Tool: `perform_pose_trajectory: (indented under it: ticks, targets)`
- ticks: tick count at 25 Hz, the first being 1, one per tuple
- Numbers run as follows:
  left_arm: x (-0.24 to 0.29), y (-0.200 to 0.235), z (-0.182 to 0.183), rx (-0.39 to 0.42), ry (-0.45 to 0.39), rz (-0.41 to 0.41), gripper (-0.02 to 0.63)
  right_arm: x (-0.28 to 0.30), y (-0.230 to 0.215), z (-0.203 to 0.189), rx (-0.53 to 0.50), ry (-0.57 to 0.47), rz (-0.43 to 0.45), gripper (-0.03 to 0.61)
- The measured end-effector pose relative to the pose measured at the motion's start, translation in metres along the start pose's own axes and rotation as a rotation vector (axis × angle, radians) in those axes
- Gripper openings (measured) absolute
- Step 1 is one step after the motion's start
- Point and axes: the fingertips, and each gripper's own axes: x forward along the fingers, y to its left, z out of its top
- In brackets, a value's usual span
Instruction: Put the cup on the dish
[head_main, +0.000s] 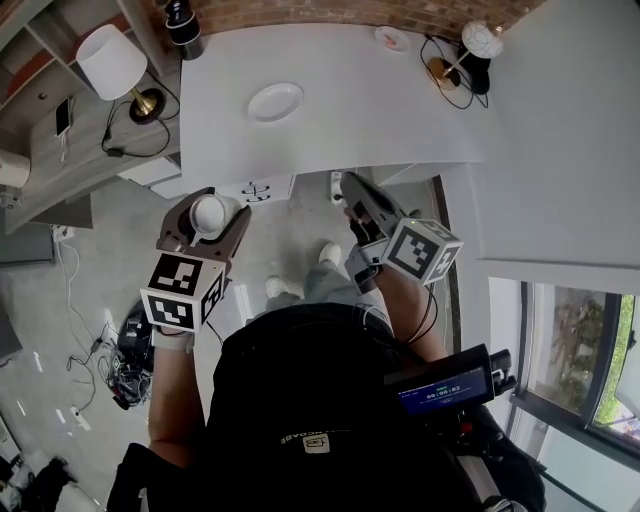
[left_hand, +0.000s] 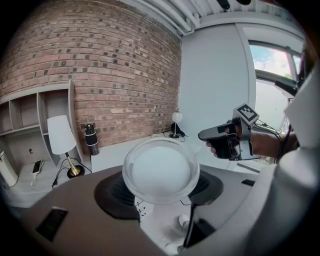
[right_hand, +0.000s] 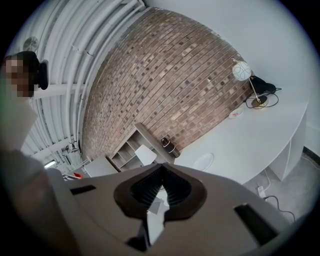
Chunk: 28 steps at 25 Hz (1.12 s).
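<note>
Left claw (head_main: 208, 220) is gripping the cup (left_hand: 161, 170) from both sides, over the grey floor (head_main: 95, 235) and short of the white worktop (head_main: 350, 110), which is running along a brick wall (left_hand: 100, 75). Dish (head_main: 275, 101) is sitting on the worktop, well apart from the cup. Cup is standing roughly upright with its mouth up and its base hidden. Right claw (head_main: 355, 190) is hanging clenched on nothing.

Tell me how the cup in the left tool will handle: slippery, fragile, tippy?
The cup looks smooth and glossy, so it may slip in the left tool. Thin translucent walls suggest it's light, perhaps fragile. Round, so probably rolls if tipped.
</note>
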Motion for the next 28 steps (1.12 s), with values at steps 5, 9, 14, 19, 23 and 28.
perform_pose_trajectory:
  ticks: [5,9,14,19,23,28]
  targets:
    - [0.004,-0.005,-0.002,-0.007,0.014,0.003,0.259,-0.004,-0.008,-0.001,0.015,-0.006,0.005,0.003]
    - [0.007,-0.010,-0.003,-0.001,0.030,0.012,0.259,-0.002,-0.015,0.000,0.031,-0.002,0.014,0.003]
    - [0.019,-0.012,-0.007,-0.013,0.054,0.028,0.259,0.002,-0.029,0.005,0.047,0.009,0.018,0.003]
    - [0.041,-0.012,0.001,-0.028,0.066,0.039,0.259,0.010,-0.048,0.022,0.052,0.017,0.023,0.003]
    - [0.060,-0.012,0.013,-0.036,0.071,0.048,0.259,0.018,-0.066,0.038,0.059,0.030,0.022,0.003]
    - [0.088,-0.008,0.021,-0.049,0.093,0.060,0.259,0.034,-0.092,0.059,0.064,0.038,0.021,0.003]
